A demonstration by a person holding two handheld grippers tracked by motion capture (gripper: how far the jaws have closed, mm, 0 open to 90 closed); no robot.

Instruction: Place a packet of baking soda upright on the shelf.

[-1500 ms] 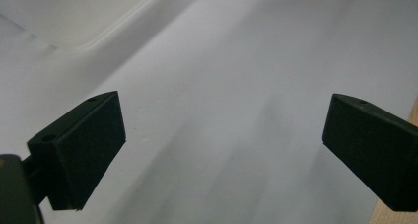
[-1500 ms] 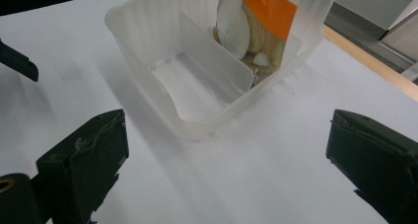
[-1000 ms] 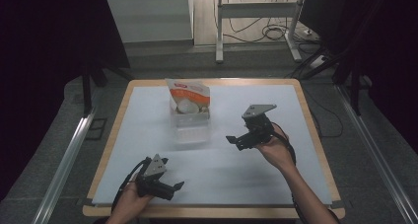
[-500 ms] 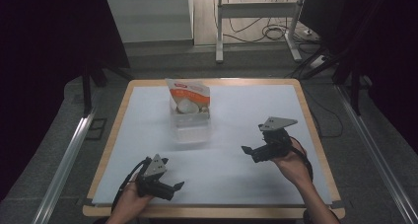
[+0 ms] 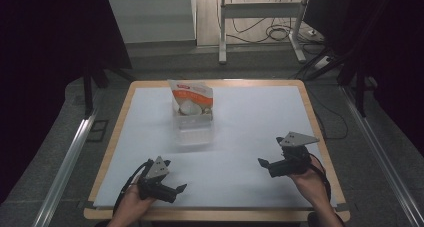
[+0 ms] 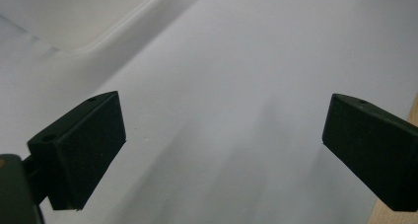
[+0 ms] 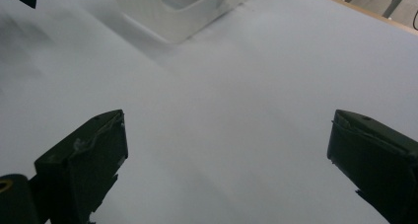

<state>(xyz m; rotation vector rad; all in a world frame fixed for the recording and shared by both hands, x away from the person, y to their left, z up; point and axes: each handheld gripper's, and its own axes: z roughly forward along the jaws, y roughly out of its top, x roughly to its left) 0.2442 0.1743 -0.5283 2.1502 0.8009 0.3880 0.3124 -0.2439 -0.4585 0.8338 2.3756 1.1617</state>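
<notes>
A clear plastic box [image 5: 194, 126] stands on the white table top [image 5: 250, 117] left of centre, with an orange-and-white pouch [image 5: 191, 98] upright in its far end. The box's near corner shows pale in the right gripper view [image 7: 187, 12] and in the left gripper view [image 6: 79, 21]. My left gripper [image 5: 176, 191] rests near the front left edge, open, nothing between its jaws. My right gripper [image 5: 266, 165] sits at the front right, open and empty, pointing left toward the middle.
The wooden table edge [image 5: 215, 215] runs along the front, close to both hands. Metal rails [image 5: 65, 162] flank the table on the floor. A desk frame and cables [image 5: 260, 32] stand beyond the far edge.
My right gripper has drawn back from beside the box toward the front right of the table. The left gripper has stayed put.
</notes>
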